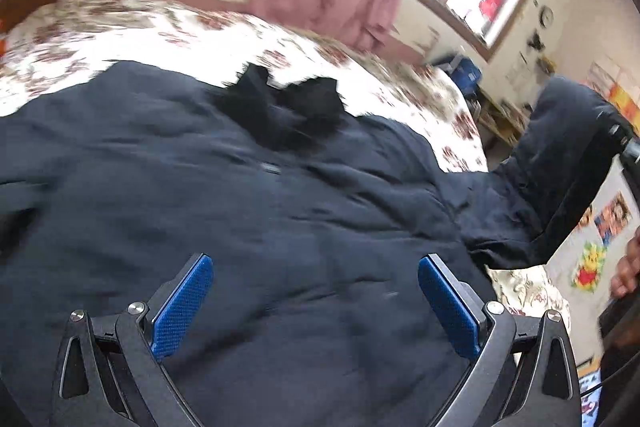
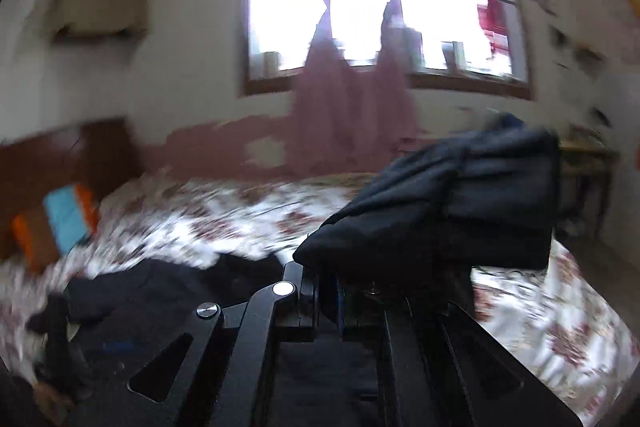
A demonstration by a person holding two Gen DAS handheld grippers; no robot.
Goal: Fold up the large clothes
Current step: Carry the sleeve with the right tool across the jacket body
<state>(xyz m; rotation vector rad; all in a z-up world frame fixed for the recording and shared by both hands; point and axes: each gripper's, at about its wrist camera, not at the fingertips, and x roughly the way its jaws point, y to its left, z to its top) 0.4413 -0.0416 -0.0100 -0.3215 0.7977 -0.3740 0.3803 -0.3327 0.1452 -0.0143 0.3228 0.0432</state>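
Note:
A large dark navy jacket (image 1: 248, 211) with a black fur collar (image 1: 288, 107) lies spread on a bed with a floral cover (image 1: 132, 35). My left gripper (image 1: 316, 299) is open and empty, its blue pads (image 1: 184, 307) wide apart just above the jacket's body. My right gripper (image 2: 332, 291) is shut on a part of the jacket (image 2: 460, 203), which is lifted and drapes over its fingers above the bed (image 2: 240, 215). That lifted part shows at the right in the left wrist view (image 1: 560, 155). The rest of the jacket (image 2: 152, 291) lies low at the left.
A window with pink curtains (image 2: 352, 99) is behind the bed. Orange and blue pillows (image 2: 60, 223) lie by the brown headboard (image 2: 64, 155). A wooden side table (image 2: 584, 163) stands at the right. A hand (image 1: 628, 267) shows at the right edge.

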